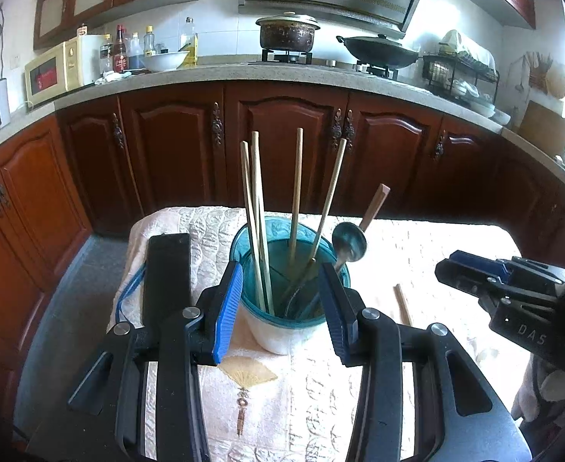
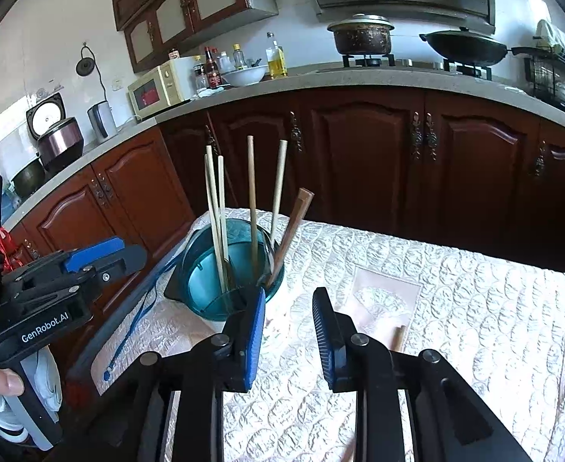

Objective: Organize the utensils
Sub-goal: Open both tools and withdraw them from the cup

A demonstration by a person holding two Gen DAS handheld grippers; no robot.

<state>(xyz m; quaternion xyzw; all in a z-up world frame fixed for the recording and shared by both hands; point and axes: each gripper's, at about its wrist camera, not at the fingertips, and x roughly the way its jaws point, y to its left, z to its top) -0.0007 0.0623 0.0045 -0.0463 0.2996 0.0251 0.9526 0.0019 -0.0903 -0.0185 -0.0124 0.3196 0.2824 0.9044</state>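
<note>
— Left gripper (image 1: 280, 300) fingers: what are they doing?
— Standing wide on either side of the teal cup (image 1: 288, 300), pads apparently clear of it; chopsticks (image 1: 295, 192) and a spoon (image 1: 349, 244) are sitting inside.
— Right gripper (image 2: 288, 331)?
— Holding nothing, fingers partly apart, one loose chopstick (image 2: 399, 338) lying on the table (image 2: 494, 327) just beside them.

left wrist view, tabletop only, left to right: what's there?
Black flat slab → teal utensil cup holding chopsticks and a metal spoon → loose wooden stick on the cloth → right gripper.
</note>
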